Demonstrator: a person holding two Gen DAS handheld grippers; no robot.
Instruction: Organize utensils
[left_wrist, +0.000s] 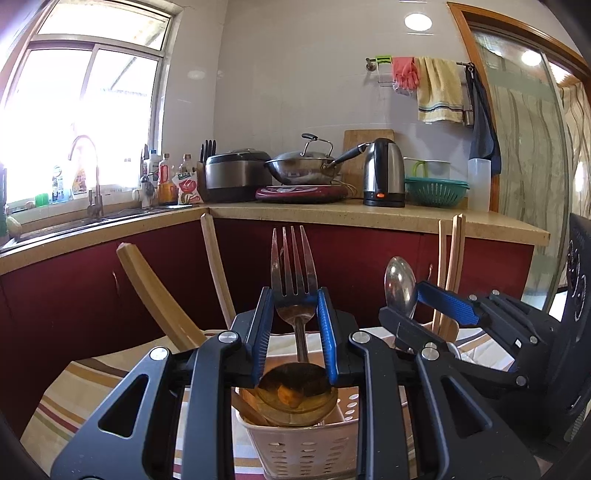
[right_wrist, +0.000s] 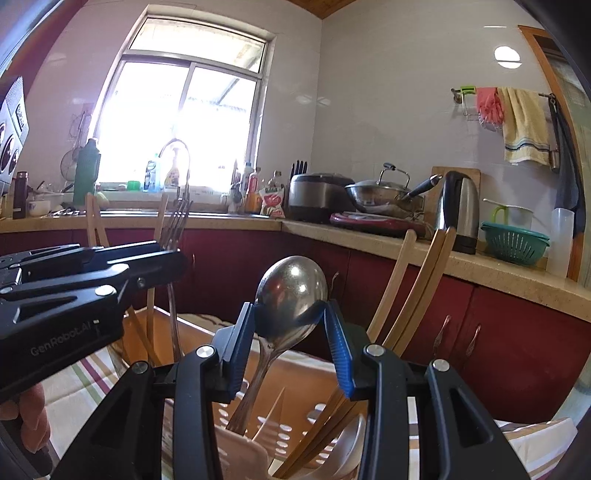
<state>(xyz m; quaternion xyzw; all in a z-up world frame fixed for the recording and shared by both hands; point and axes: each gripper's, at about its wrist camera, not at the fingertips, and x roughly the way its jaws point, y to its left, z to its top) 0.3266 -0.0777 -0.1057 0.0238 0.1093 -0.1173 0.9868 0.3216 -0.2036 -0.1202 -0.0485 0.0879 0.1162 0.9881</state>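
The left tool (left_wrist: 294, 299) is clamped on a metal fork (left_wrist: 294, 280), its 2 blue pads pressed against the sides of the fork's neck just below the 4 tines. The fork stands upright, tines up, with its handle running down into a white perforated utensil basket (left_wrist: 306, 448) that sits on a striped cloth (left_wrist: 70, 391) over the worktop. A brown ladle bowl (left_wrist: 295, 395) lies in the basket right under the fork, and wooden chopsticks (left_wrist: 218, 266) lean out of the basket on the left.

The right tool (right_wrist: 290, 314) is clamped on a metal spoon (right_wrist: 291, 295), the pads gripping the lower sides of its bowl. The spoon is upright, leaning slightly, bowl up, and its handle drops into a compartment of the same basket (right_wrist: 243, 443). More chopsticks (right_wrist: 417, 288) stand tilted in the compartment to the right of the spoon, just beside it.

In the right wrist view the left tool (right_wrist: 162, 258) shows at the left edge with the fork (right_wrist: 179, 221) edge-on in its grip. Part of a hand (right_wrist: 33, 417) shows below it. The 2 tools are near each other, side by side above the basket.
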